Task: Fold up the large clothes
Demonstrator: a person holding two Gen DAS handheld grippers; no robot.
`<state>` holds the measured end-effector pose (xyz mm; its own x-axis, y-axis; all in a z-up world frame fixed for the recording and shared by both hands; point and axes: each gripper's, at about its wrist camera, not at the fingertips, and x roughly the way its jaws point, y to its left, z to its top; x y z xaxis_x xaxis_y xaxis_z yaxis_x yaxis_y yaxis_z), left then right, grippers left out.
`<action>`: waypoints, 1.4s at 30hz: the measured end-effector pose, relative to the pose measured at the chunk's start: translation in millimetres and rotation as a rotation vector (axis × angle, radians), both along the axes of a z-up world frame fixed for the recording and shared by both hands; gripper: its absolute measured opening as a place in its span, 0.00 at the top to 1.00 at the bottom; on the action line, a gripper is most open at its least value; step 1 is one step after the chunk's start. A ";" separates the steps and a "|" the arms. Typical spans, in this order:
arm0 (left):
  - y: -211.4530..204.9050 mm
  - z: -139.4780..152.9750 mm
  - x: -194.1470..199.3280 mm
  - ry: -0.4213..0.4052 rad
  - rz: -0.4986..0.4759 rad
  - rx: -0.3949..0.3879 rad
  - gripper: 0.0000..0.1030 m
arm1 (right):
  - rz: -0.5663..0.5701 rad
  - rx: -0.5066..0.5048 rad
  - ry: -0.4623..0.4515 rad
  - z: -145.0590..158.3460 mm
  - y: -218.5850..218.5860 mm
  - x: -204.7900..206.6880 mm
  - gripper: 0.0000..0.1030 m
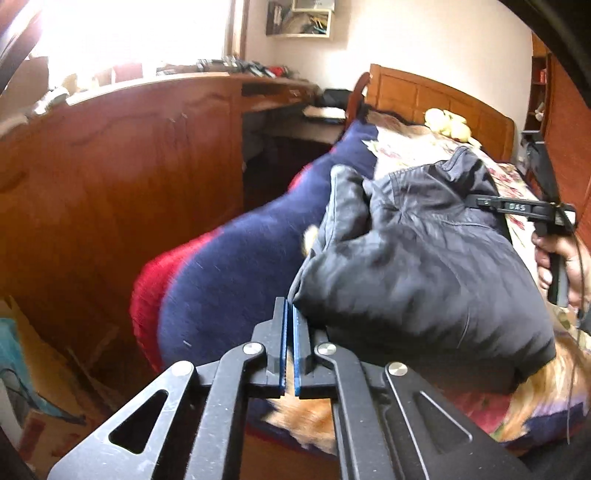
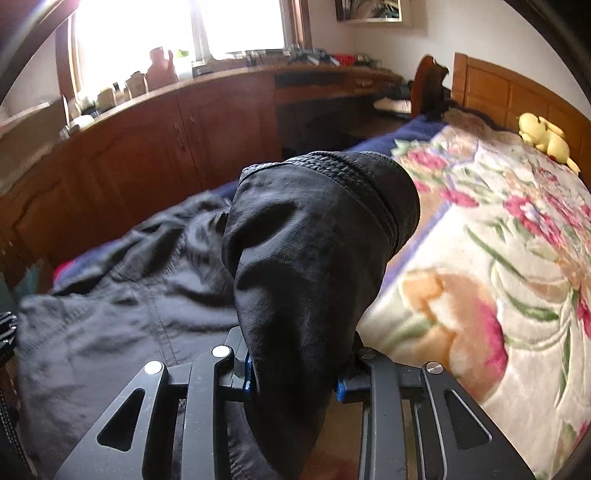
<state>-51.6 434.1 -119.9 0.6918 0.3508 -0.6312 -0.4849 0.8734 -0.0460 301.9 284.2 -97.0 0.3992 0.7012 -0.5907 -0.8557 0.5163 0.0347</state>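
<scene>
Lying across a bed, a large black jacket (image 1: 417, 258) is bunched into a mound on top of a floral blanket (image 2: 498, 258) and a navy and red blanket (image 1: 229, 266) that hangs over the bed's side. Seen from the left wrist, the left gripper (image 1: 290, 314) has its blue-padded fingers (image 1: 282, 343) drawn almost together with only a thin slit between them, just beside the jacket's lower edge; motion blur makes it hard to tell if any cloth is pinched there. Seen from the right wrist, the right gripper (image 2: 295, 369) is clamped on a thick fold of the jacket, which rises from between its fingers and ends in a ribbed cuff or hem. A yellow plush toy (image 2: 546, 142) lies by the wooden headboard (image 2: 491, 85). Wooden cabinets (image 2: 155, 147) run along the wall under a bright window (image 2: 177, 29).
</scene>
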 end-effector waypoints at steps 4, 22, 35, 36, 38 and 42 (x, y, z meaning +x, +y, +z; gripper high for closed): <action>22.8 12.9 -10.8 -0.004 0.065 0.022 0.97 | 0.057 0.026 -0.032 17.3 20.7 -24.3 0.71; -7.5 60.0 -32.1 -0.028 0.085 0.061 0.78 | 0.050 -0.097 -0.056 32.2 -47.5 -53.4 0.39; -151.5 123.8 6.1 -0.116 -0.107 0.139 0.78 | -0.106 0.070 -0.169 81.6 -274.0 -132.7 0.27; -165.0 125.7 11.1 -0.115 -0.126 0.139 0.78 | -0.127 0.070 -0.175 82.1 -288.6 -138.8 0.27; -188.5 127.6 20.3 -0.116 -0.162 0.141 0.78 | -0.170 0.076 -0.188 81.7 -319.2 -148.1 0.27; -243.4 128.9 43.4 -0.116 -0.254 0.141 0.78 | -0.250 0.088 -0.184 78.7 -371.2 -163.9 0.27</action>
<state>-8.3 190.7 9.0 0.8332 0.2356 -0.5003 -0.2487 0.9677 0.0415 138.0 -87.1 -18.2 0.6601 0.6129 -0.4343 -0.6987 0.7133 -0.0554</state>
